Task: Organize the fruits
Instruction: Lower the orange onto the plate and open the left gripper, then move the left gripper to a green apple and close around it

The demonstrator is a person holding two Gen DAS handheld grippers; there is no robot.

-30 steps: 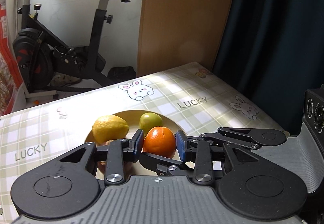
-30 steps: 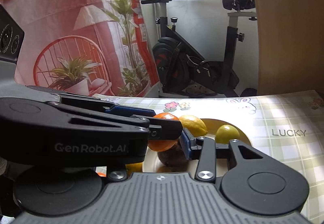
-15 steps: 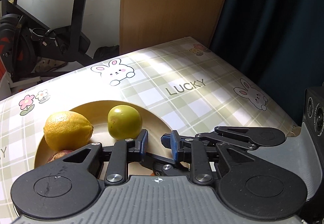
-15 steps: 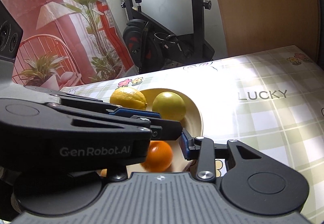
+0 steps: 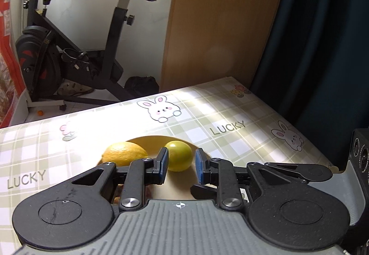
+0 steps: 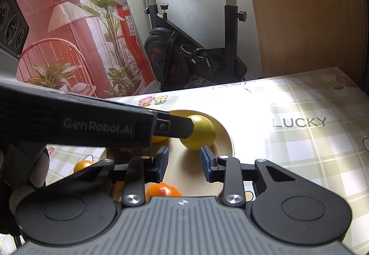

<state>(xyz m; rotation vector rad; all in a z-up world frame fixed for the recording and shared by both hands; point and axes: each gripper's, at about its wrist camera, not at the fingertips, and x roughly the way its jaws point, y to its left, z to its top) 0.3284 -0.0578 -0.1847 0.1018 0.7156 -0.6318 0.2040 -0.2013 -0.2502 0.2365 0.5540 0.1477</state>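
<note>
A cream plate [image 5: 150, 139] holds a lemon [image 5: 124, 155] and a round yellow-green fruit [image 5: 178, 159]. My left gripper [image 5: 181, 163] hovers just short of the green fruit, shut, with nothing between its blue pads. In the right wrist view the green fruit [image 6: 204, 132] sits in the plate [image 6: 227, 139] beside a dark brown fruit [image 6: 129, 153]. An orange [image 6: 162, 191] lies at the plate's near side, under my right gripper [image 6: 183, 162]. That gripper's jaws are closing with nothing between them. The left gripper's finger [image 6: 175, 127] crosses in front of the lemon [image 6: 159, 139].
A small orange fruit [image 6: 83, 165] lies on the checked tablecloth [image 6: 299, 139] left of the plate. A gloved hand [image 6: 34, 174] shows at the left edge. An exercise bike [image 5: 69, 58], a wooden panel [image 5: 219, 24] and a dark curtain [image 5: 322, 35] stand beyond the table's far edge.
The left gripper let go of the orange and shut empty. The orange now lies at the plate's near side. The right gripper sank toward the plate and its jaws narrowed.
</note>
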